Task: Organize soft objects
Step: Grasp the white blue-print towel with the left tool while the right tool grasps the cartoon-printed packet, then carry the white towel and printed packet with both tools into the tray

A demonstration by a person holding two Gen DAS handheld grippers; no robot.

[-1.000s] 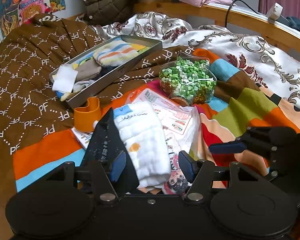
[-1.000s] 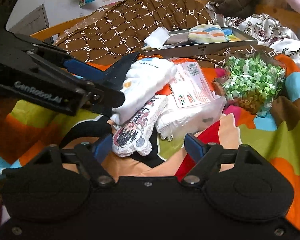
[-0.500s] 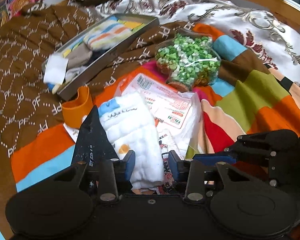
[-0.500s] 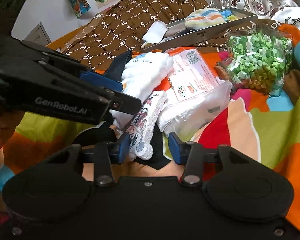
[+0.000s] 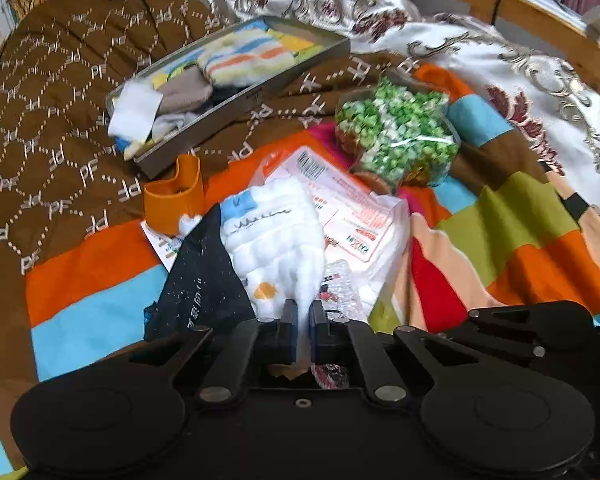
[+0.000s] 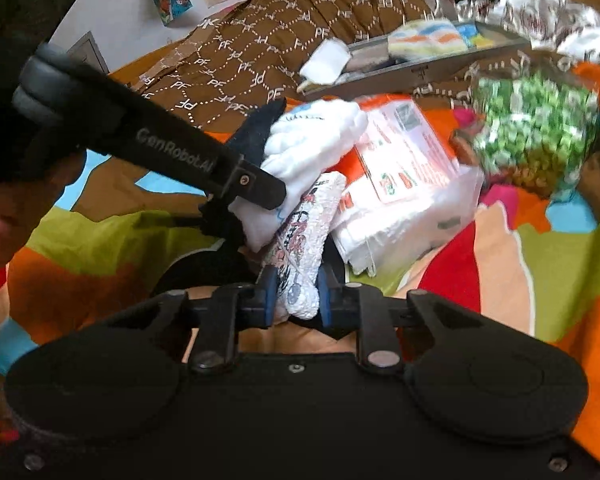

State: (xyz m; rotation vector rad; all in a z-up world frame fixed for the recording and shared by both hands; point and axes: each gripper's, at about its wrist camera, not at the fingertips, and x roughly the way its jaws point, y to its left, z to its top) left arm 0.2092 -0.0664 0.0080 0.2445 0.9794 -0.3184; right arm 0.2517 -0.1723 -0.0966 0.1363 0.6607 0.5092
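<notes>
A white folded cloth (image 5: 276, 240) lies on a plastic packet (image 5: 352, 208) on the bed. My left gripper (image 5: 303, 320) is shut on the cloth's near end. Beside it lies a cartoon-printed sock (image 6: 308, 232); my right gripper (image 6: 298, 300) holds its near end, jaws still closing with the pads pressing on it. In the right wrist view one left finger (image 6: 236, 176) crosses over the white cloth (image 6: 316, 136). A black cloth (image 5: 204, 284) lies partly under the white one. A grey metal tray (image 5: 240, 100) farther back holds striped and plain socks.
An orange cup-like holder (image 5: 176, 196) stands left of the pile. A clear jar of green paper stars (image 5: 396, 136) lies to the right. Brown and colour-block quilts cover the bed. A wooden bed rail (image 5: 540, 4) with a cable runs along the far right.
Both grippers went from wide open to closed: the left onto the white cloth, the right onto the printed sock. The left gripper also tipped downward and shifted a little.
</notes>
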